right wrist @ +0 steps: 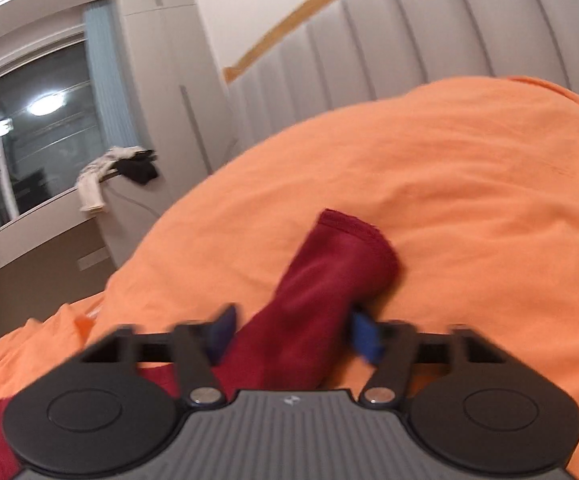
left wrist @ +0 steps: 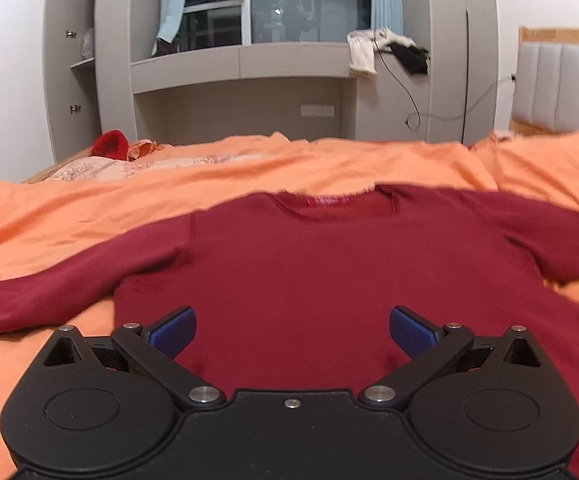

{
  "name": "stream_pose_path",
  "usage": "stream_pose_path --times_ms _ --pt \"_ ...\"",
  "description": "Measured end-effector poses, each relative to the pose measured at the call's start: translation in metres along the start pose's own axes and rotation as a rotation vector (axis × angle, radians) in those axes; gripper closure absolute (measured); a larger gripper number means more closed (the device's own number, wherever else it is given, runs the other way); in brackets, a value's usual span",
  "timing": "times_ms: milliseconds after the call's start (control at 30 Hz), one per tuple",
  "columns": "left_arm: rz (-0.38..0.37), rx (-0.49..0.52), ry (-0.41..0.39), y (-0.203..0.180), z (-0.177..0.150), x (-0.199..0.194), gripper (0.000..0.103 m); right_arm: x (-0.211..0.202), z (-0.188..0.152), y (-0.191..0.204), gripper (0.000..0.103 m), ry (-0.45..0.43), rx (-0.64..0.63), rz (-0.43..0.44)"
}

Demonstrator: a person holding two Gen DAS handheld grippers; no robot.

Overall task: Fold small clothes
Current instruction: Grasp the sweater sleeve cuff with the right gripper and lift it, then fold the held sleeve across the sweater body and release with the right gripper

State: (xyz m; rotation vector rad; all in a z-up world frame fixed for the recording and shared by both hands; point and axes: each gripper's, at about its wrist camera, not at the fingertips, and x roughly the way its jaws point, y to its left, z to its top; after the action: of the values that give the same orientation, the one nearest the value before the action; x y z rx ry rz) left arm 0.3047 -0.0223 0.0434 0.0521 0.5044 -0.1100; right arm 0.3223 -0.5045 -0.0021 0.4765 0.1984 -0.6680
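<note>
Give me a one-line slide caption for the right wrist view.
Right claw straddling a dark red sweater sleeve on the orange bedspread, padded headboard behind.

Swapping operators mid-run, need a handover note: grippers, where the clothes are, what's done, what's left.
Left gripper: open, empty, above the lower body of the red sweater.
Right gripper: its fingers sit on either side of the sweater's sleeve near the cuff; the frame is blurred, so I cannot tell if it is clamped.
Sweater lies face up and spread flat on the orange bedspread, both sleeves out to the sides, collar away from the operator.
Done: sweater laid out. No fold visible yet.
Left: probably fold the sleeves in over the body, then fold the body.
</note>
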Motion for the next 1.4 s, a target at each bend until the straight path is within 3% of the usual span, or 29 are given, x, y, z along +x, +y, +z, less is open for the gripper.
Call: stream_pose_path --times_ms 100,200,333,567,700,933,1267,1367,1400 --pt "-0.001 -0.045 -0.036 0.013 0.008 -0.009 0.0 0.012 0.005 -0.005 0.09 0.032 0.056 -0.023" --pt "-0.005 -0.093 -0.063 0.027 0.015 -0.018 0.0 0.006 0.011 0.0 0.092 0.019 0.045 -0.004" --pt "0.015 -0.136 -0.084 0.043 0.02 -0.027 0.0 -0.024 0.023 0.035 0.092 -0.063 -0.048 0.07" --pt "0.072 -0.208 -0.131 0.073 0.021 -0.041 0.0 -0.086 0.03 0.139 0.093 -0.165 -0.223 0.328" --pt "0.107 -0.254 -0.154 0.09 0.022 -0.047 0.0 -0.118 0.017 0.201 0.093 -0.165 -0.299 0.5" --pt "0.156 -0.327 -0.192 0.113 0.022 -0.057 0.0 -0.152 -0.037 0.295 0.093 -0.085 -0.472 0.727" --pt "0.172 -0.384 -0.19 0.131 0.021 -0.059 0.0 -0.2 -0.168 0.363 0.092 0.08 -0.885 0.866" --pt "0.168 -0.374 -0.191 0.133 0.02 -0.058 0.0 -0.21 -0.196 0.366 0.087 0.14 -0.97 0.873" --pt "0.167 -0.37 -0.19 0.132 0.019 -0.057 0.0 -0.212 -0.201 0.363 0.073 0.166 -0.984 0.884"
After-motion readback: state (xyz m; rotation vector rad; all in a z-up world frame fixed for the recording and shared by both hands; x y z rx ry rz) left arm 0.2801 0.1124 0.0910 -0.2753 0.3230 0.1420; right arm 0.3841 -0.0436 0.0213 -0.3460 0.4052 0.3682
